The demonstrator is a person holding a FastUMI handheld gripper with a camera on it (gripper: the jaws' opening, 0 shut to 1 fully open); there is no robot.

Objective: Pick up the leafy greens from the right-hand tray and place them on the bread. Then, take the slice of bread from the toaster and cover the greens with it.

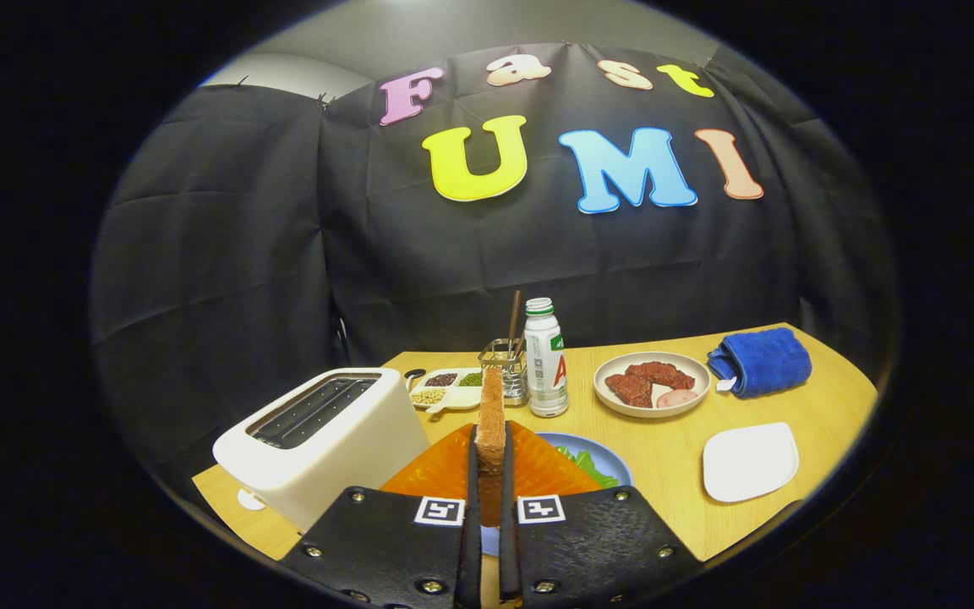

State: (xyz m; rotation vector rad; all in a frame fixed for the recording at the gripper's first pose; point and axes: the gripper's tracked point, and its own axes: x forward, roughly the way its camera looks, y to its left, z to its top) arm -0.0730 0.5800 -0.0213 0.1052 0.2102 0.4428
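My gripper (489, 474) is shut on a slice of bread (491, 419), which stands upright on edge between the two black fingers (472, 482), lifted above the table. Left of the fingers stands the white toaster (326, 440), its slots looking empty. Beneath and ahead of the fingers lies an orange mat (453, 474). A blue plate (601, 452) just right of the fingers carries leafy greens (590, 465), partly hidden by my gripper. Whatever lies under the greens is hidden.
A white tray (749, 461) lies at the right. Farther back are a plate of meat (652, 385), a rolled blue towel (762, 362), a white bottle (545, 359), a metal utensil holder (506, 372) and a divided dish of beans (445, 387).
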